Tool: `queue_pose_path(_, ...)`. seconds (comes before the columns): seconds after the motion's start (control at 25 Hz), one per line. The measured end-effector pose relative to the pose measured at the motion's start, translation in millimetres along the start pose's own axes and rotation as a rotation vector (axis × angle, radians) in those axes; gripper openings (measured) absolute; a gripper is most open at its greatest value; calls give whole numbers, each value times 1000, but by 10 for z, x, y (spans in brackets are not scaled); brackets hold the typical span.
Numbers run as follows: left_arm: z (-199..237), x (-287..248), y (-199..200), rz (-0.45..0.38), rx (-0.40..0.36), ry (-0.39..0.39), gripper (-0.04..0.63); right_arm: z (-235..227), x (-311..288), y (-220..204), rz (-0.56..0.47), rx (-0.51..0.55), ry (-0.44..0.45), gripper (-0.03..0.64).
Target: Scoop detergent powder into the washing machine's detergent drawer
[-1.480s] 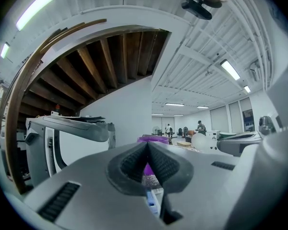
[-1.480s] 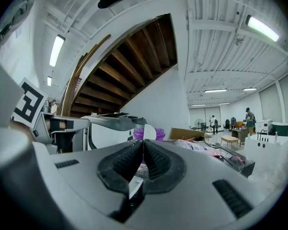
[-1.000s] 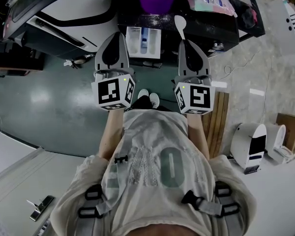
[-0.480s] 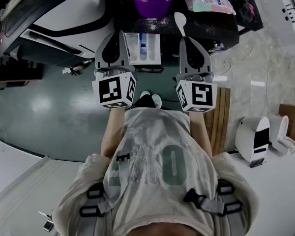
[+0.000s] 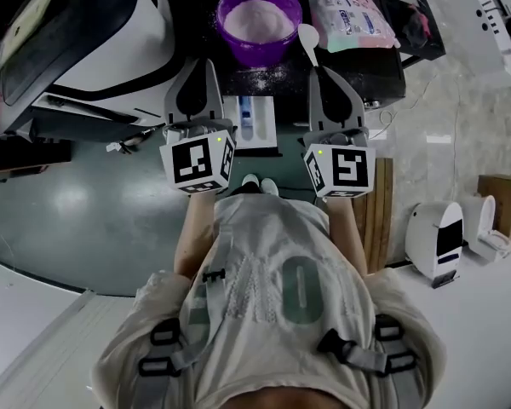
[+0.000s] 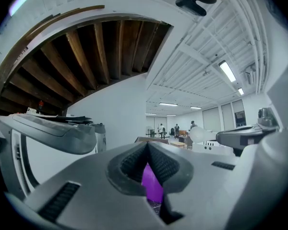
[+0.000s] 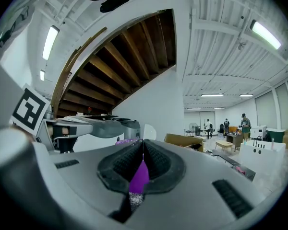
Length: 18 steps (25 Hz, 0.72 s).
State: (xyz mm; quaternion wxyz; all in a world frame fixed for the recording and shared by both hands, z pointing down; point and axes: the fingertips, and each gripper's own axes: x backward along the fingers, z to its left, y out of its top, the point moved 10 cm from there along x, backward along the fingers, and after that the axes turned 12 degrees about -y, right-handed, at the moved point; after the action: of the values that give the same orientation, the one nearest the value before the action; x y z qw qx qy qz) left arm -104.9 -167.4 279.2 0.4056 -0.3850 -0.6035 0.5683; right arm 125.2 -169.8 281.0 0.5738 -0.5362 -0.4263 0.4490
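Note:
A purple bowl [image 5: 257, 21] full of pale detergent powder stands on a dark counter above the open white detergent drawer [image 5: 257, 119]. My right gripper [image 5: 321, 71] is shut on the handle of a white spoon [image 5: 308, 37], whose scoop end points at the bowl's right side. My left gripper [image 5: 202, 65] is shut and empty, just left of the drawer and below the bowl. In the left gripper view, purple shows through the slit of the left gripper [image 6: 148, 150]. The right gripper [image 7: 143, 150] has the spoon's scoop [image 7: 149, 131] just beyond it.
The washing machine [image 5: 94, 32] fills the upper left. A detergent bag [image 5: 353, 17] lies right of the bowl on the counter [image 5: 383, 54]. Spilled powder dusts the counter near the bowl. A white appliance [image 5: 434, 241] stands on the floor at right.
Both grippers have moved forward, past the drawer and closer to the bowl. The bowl and bag now sit fuller in view. The spoon stays in the right gripper.

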Motion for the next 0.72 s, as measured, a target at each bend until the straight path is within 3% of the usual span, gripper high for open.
queue_pose_path(0.48, 193, -314, 300, 24, -13, -33, 20, 15, -338, 247, 44, 16, 13, 3)
queue_pose_path(0.72, 313, -342, 257, 16, 41, -18, 20, 22, -464, 292, 74, 68, 34, 8)
